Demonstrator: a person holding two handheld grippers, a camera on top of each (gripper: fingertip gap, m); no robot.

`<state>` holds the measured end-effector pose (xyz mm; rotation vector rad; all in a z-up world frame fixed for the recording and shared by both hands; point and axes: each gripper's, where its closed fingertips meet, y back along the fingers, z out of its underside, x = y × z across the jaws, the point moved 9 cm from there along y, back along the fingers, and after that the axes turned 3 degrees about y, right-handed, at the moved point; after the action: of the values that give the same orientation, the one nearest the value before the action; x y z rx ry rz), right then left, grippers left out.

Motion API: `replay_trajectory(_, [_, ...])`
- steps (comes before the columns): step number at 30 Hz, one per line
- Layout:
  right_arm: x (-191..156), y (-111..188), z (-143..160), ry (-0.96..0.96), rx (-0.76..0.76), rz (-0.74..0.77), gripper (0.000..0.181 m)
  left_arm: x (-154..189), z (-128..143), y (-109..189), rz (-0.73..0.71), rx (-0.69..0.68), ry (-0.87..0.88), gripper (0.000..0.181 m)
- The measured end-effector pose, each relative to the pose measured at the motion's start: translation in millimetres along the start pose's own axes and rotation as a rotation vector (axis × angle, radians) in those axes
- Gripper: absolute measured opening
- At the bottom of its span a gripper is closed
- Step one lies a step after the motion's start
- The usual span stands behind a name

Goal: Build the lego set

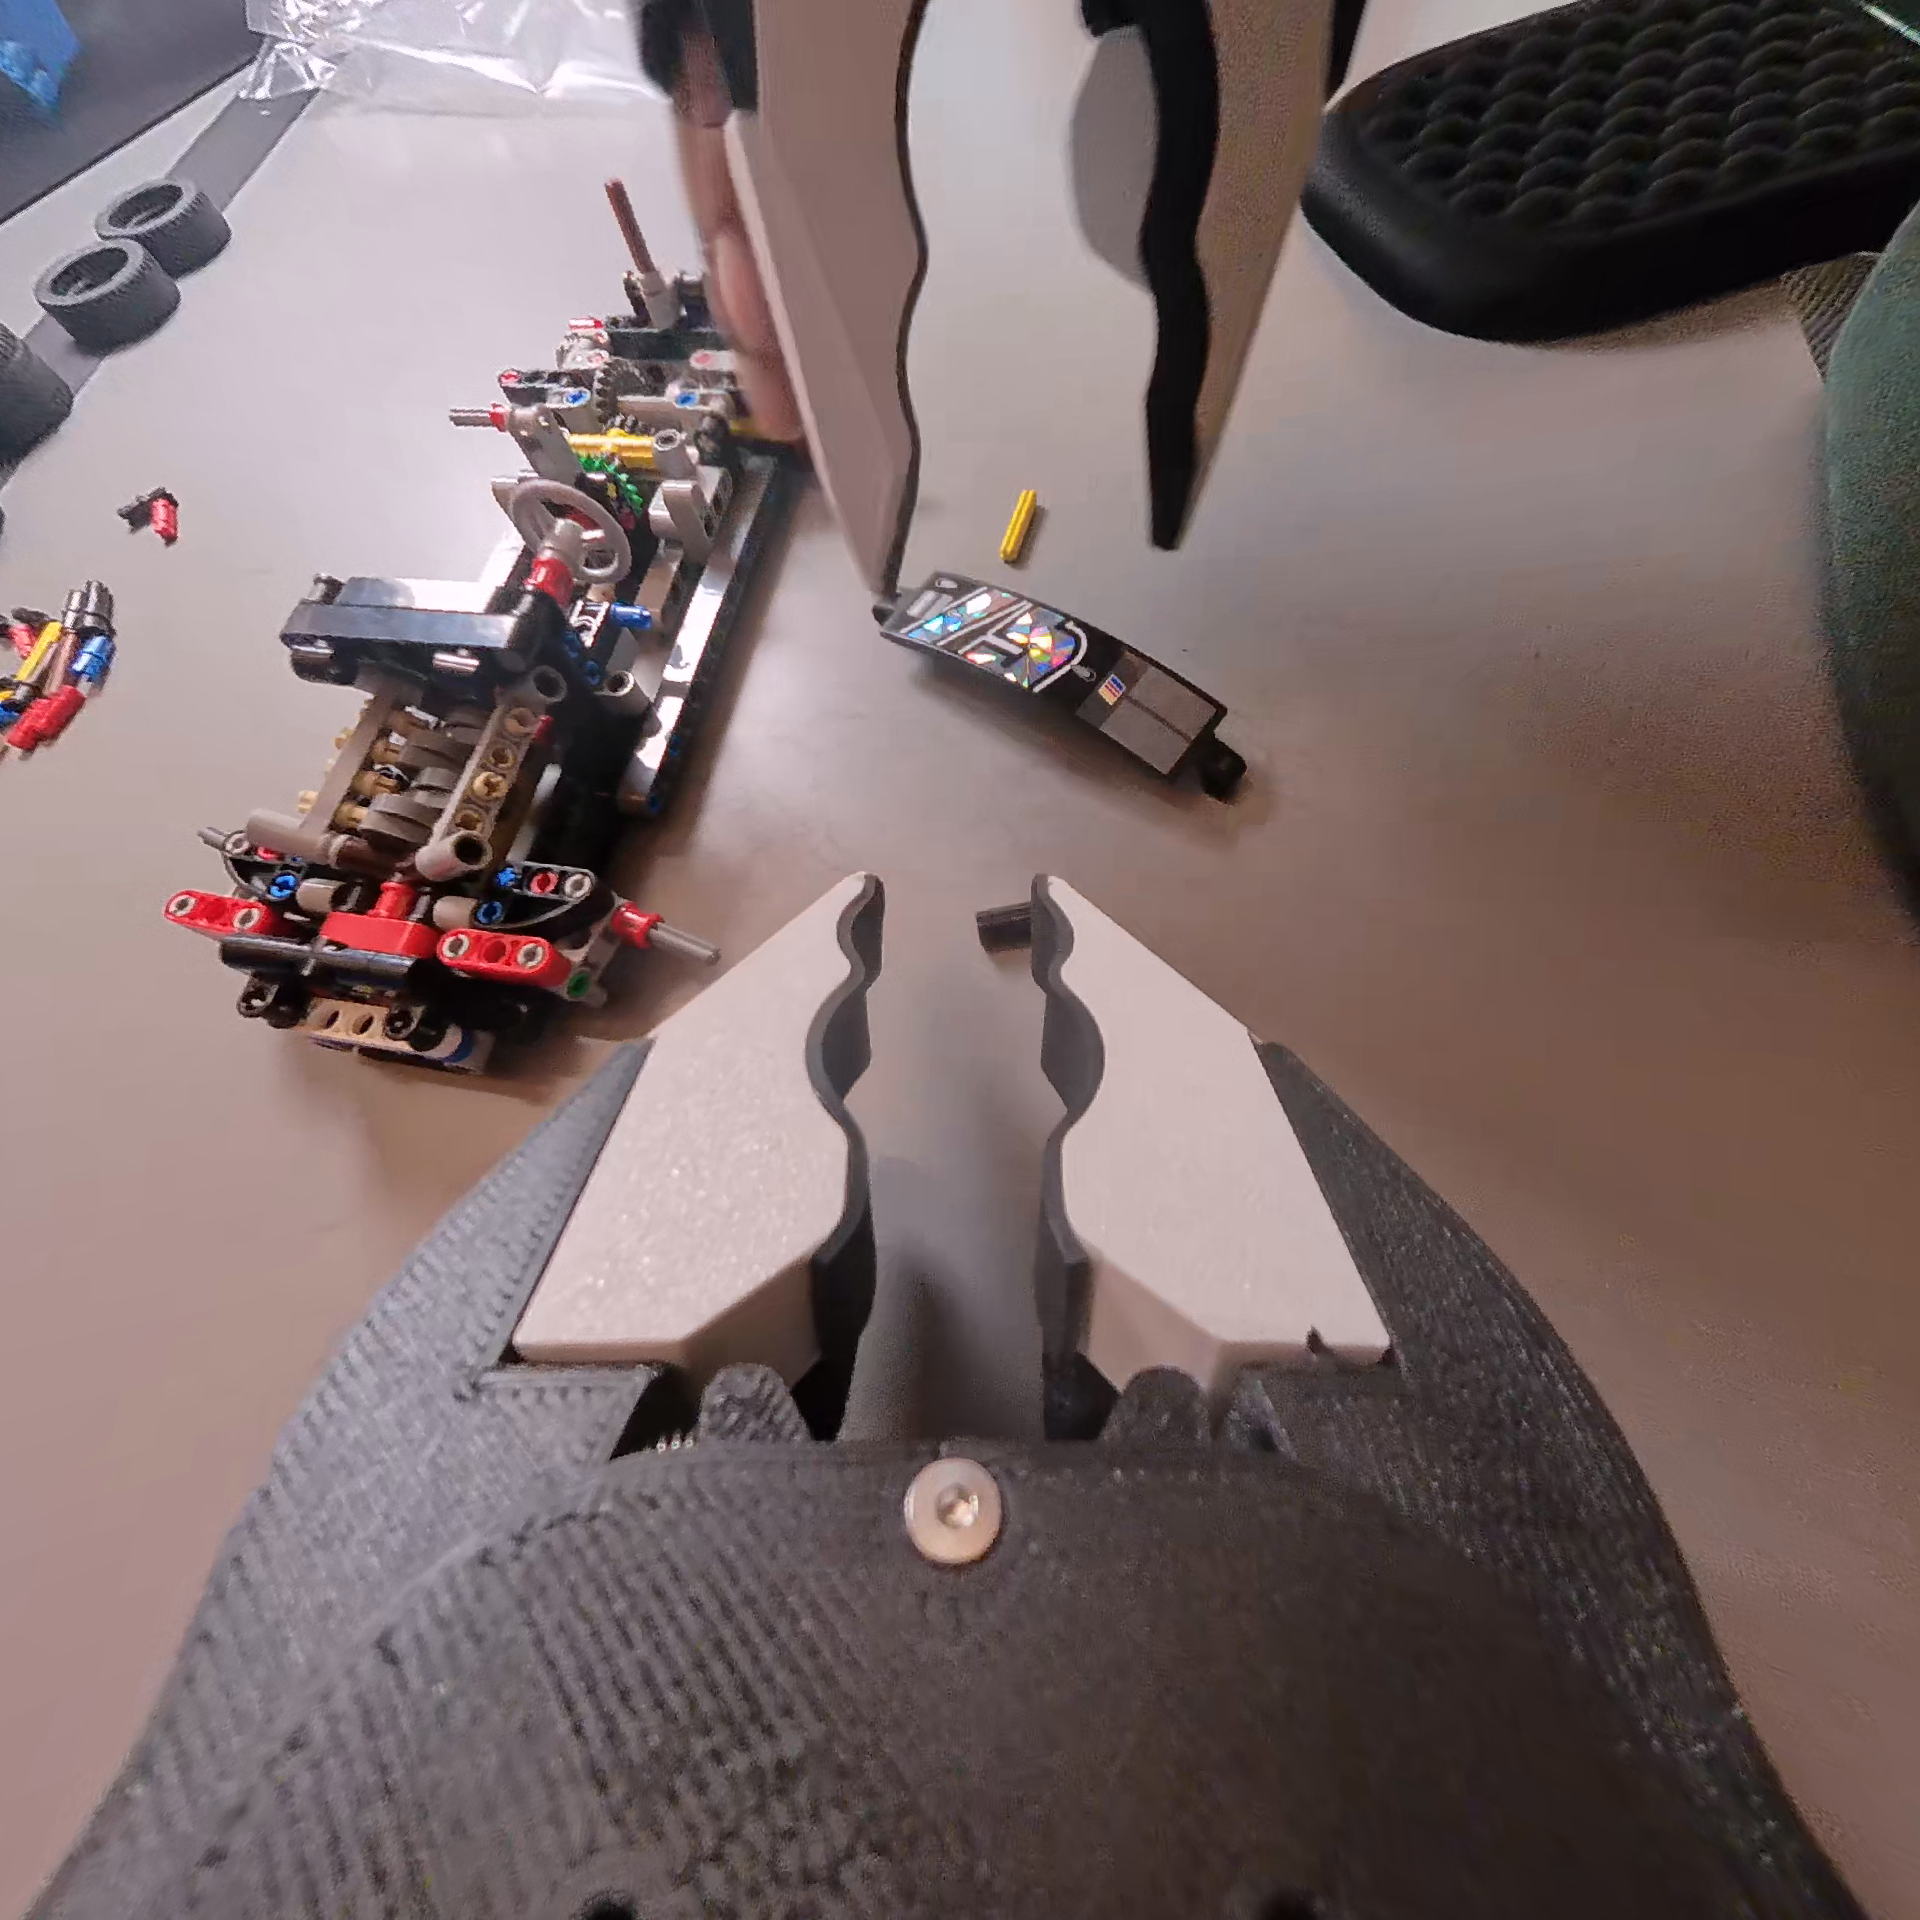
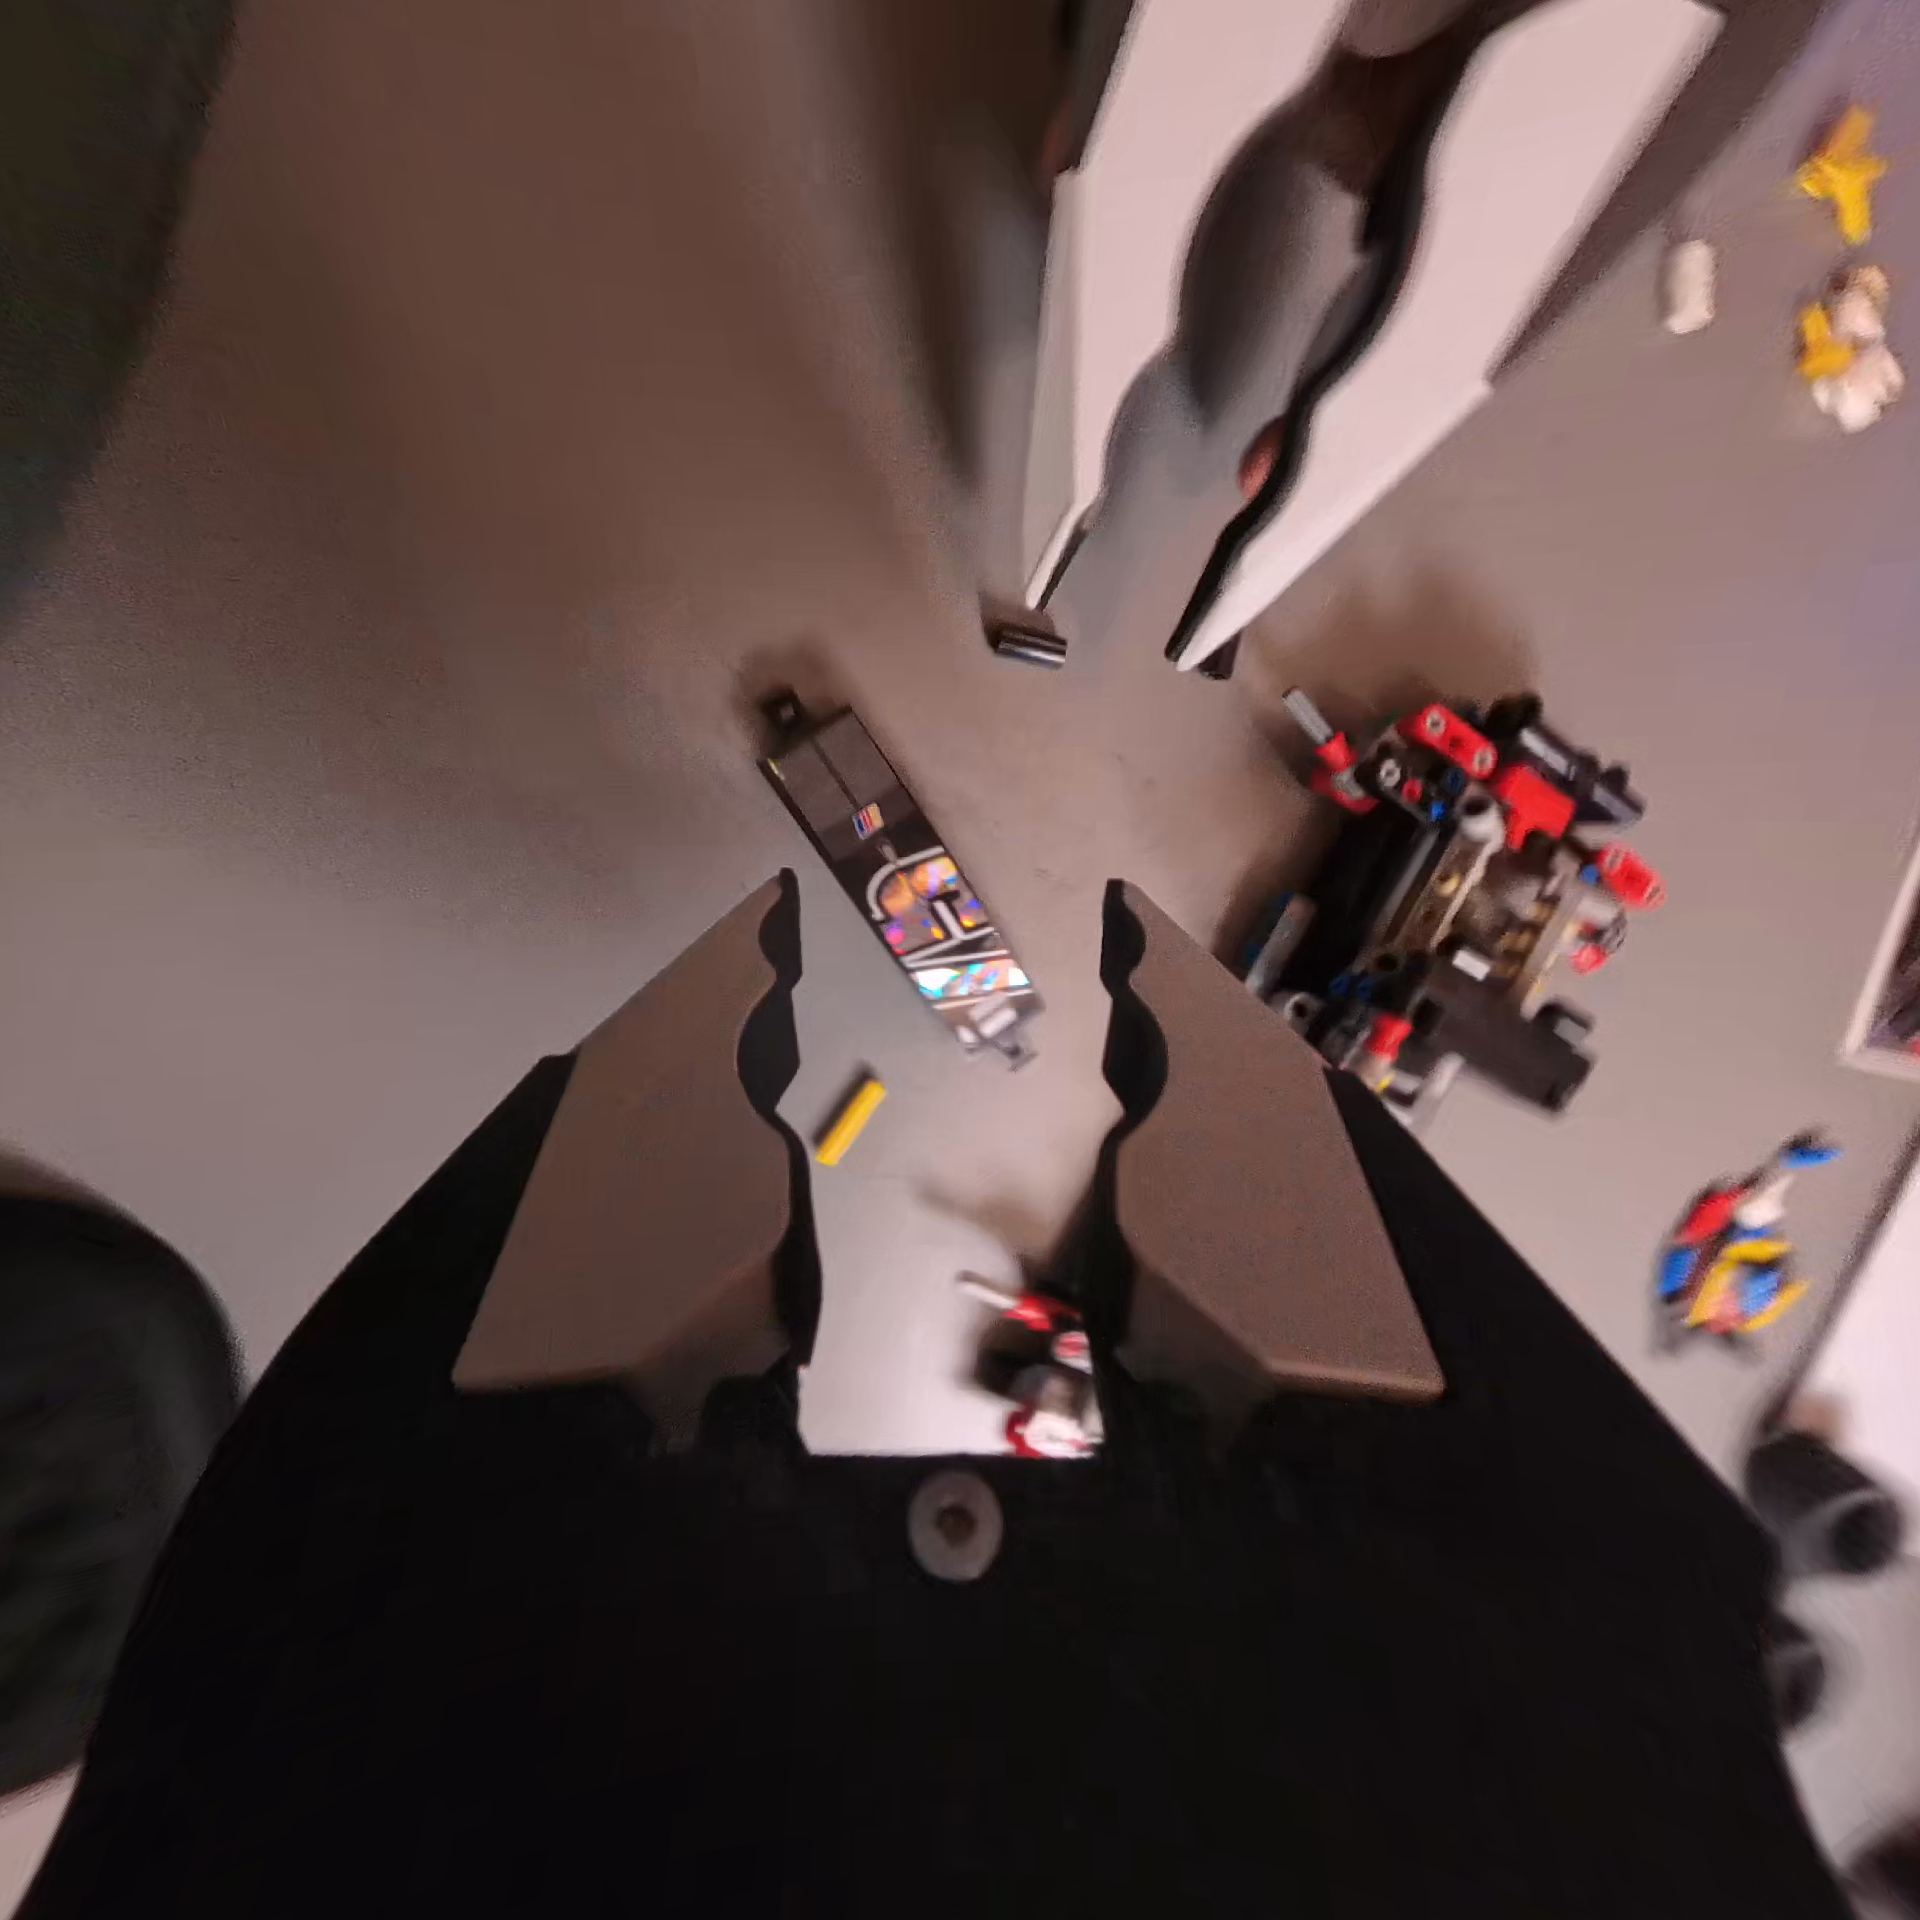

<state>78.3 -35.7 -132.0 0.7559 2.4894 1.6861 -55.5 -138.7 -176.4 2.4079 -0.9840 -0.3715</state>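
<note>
My left gripper (image 1: pixel 956 904) is open and low over the table. A small black pin (image 1: pixel 1003 925) lies at the tip of its right finger, not clamped. My right gripper (image 2: pixel 951 899) is open and empty above a black curved panel with a shiny sticker (image 2: pixel 904 904). The panel (image 1: pixel 1049 665) lies flat between the two grippers. A yellow axle (image 1: pixel 1018 525) lies beside it and also shows in the right wrist view (image 2: pixel 850 1120). The half-built car chassis (image 1: pixel 499 727) lies left of the panel. The right gripper (image 1: pixel 1023 556) hangs open by the chassis's far end. The left gripper (image 2: pixel 1117 629) shows with the pin (image 2: pixel 1023 639).
Black tyres (image 1: pixel 135 260) and loose coloured pins (image 1: pixel 52 665) lie at the left, with a red and black pin (image 1: pixel 156 509) nearby. A clear plastic bag (image 1: pixel 416 52) lies at the back. A black mesh pad (image 1: pixel 1610 156) and a green object (image 1: pixel 1870 520) stand at the right. Tip to tip, the grippers are about 7 cm apart.
</note>
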Motion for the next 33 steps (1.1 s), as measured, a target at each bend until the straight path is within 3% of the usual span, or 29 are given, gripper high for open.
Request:
replay_trajectory(5, [-32.0,8.4,14.2,-0.466,0.171,0.138,0.073,1.6,-4.7,3.5,-0.013,0.021,-0.015,0.027])
replay_trajectory(9, [-42.8,-5.4,19.6,-0.734,0.196,0.271,0.102,5.5,-6.0,-0.1,-0.001,0.017,-0.027,0.027])
replay_trajectory(11, [-41.6,-12.1,17.5,-0.784,0.170,0.307,0.107,7.0,-5.5,-1.8,0.000,0.010,-0.032,0.027])
replay_trajectory(22, [-22.4,-33.4,11.6,-0.682,0.061,0.178,0.082,1.0,-1.4,15.9,-0.040,0.009,-0.029,0.026])
replay_trajectory(25, [-18.9,-31.6,12.1,-0.571,0.080,0.141,0.061,1.1,1.8,17.2,-0.024,0.000,-0.020,0.025])
replay_trajectory(29, [-12.3,-32.9,20.9,-0.417,0.063,0.085,0.062,4.5,6.0,9.2,-0.001,-0.040,-0.031,0.025])
replay_trajectory(33, [-2.8,-19.9,30.9,-0.391,0.068,0.132,0.068,6.5,7.6,1.7,-0.004,-0.060,-0.037,0.024])
